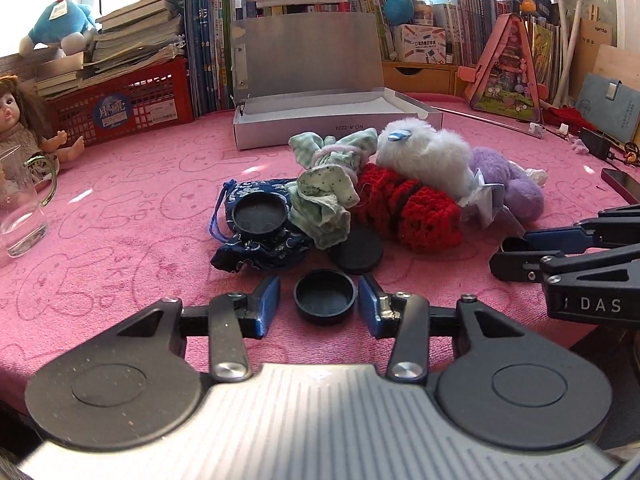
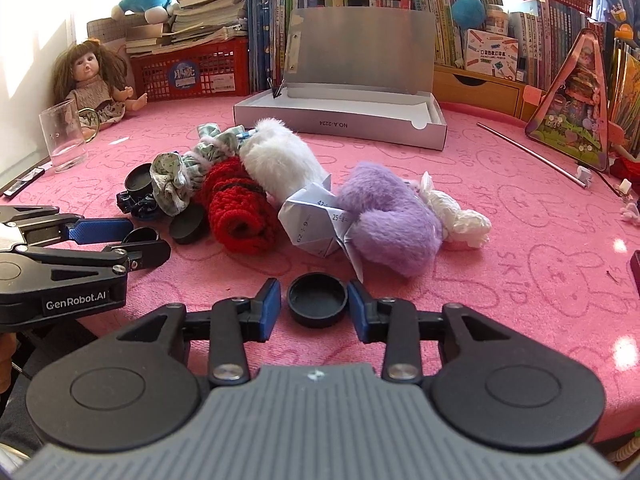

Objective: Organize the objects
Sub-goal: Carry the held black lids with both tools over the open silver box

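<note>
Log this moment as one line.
left gripper: open around black cap | right gripper: open around second cap | box: open

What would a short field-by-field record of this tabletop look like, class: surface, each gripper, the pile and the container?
surface: pink cloth with printed rabbit outlines
left gripper: open, a black cap lying between its fingers
right gripper: open, another black round cap between its fingers
pile: red knitted piece, white plush, purple plush, green patterned cloth, blue pouch
container: silver box, lid open, behind the pile
</note>
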Demonstrator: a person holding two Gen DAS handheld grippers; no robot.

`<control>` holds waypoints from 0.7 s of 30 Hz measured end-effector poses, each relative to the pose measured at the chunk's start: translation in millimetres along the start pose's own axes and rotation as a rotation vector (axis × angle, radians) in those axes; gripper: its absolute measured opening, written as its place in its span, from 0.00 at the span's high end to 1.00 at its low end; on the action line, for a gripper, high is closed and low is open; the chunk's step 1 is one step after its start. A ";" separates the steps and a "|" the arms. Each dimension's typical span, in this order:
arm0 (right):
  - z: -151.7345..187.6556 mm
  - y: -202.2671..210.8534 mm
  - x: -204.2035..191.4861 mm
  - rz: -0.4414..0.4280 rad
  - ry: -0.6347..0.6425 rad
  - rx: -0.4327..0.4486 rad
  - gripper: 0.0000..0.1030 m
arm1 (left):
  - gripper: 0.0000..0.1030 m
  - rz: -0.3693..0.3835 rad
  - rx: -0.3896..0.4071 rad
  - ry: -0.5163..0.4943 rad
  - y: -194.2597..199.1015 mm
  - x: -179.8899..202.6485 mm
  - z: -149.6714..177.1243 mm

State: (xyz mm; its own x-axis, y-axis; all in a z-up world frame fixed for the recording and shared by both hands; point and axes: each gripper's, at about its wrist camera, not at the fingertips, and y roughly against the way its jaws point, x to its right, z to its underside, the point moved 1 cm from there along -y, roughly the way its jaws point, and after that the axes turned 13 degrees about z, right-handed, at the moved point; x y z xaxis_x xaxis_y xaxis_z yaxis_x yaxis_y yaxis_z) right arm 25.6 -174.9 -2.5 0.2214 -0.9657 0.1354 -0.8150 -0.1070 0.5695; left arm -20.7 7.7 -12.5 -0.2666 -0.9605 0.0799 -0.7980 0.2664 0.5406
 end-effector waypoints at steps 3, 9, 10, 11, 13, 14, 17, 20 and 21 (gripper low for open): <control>-0.7 0.6 -2.5 0.005 0.012 0.006 0.62 | 0.63 0.019 0.001 0.020 1.7 -0.9 -1.0; -5.5 3.5 4.5 -0.005 -0.005 0.008 0.64 | 0.63 0.030 0.035 -0.015 11.8 4.1 -10.3; -7.3 4.8 6.4 -0.016 -0.012 0.009 0.64 | 0.63 0.037 0.044 -0.015 14.3 4.5 -13.3; -9.4 6.5 8.1 -0.029 -0.021 0.012 0.64 | 0.63 0.045 0.052 -0.016 16.2 5.3 -16.3; -15.1 10.1 12.7 -0.054 -0.048 0.022 0.64 | 0.63 0.068 0.069 -0.003 21.4 4.8 -23.1; -18.2 11.7 15.0 -0.066 -0.060 0.027 0.64 | 0.63 0.081 0.078 0.005 23.9 4.7 -26.8; -28.9 14.7 22.4 -0.088 -0.092 0.045 0.64 | 0.63 0.105 0.106 0.016 28.9 3.8 -39.2; -41.1 14.2 28.5 -0.084 -0.114 0.063 0.64 | 0.63 0.111 0.127 0.023 28.7 2.3 -52.7; -46.0 13.4 30.9 -0.082 -0.126 0.067 0.64 | 0.63 0.113 0.132 0.028 28.1 1.3 -57.2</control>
State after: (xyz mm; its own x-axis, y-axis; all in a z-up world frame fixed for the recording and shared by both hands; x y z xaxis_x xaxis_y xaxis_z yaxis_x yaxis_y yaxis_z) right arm 46.2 -195.3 46.6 0.2235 -0.9746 -0.0145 -0.8315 -0.1984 0.5189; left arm -12.6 9.3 50.7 -0.3451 -0.9250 0.1588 -0.8281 0.3797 0.4124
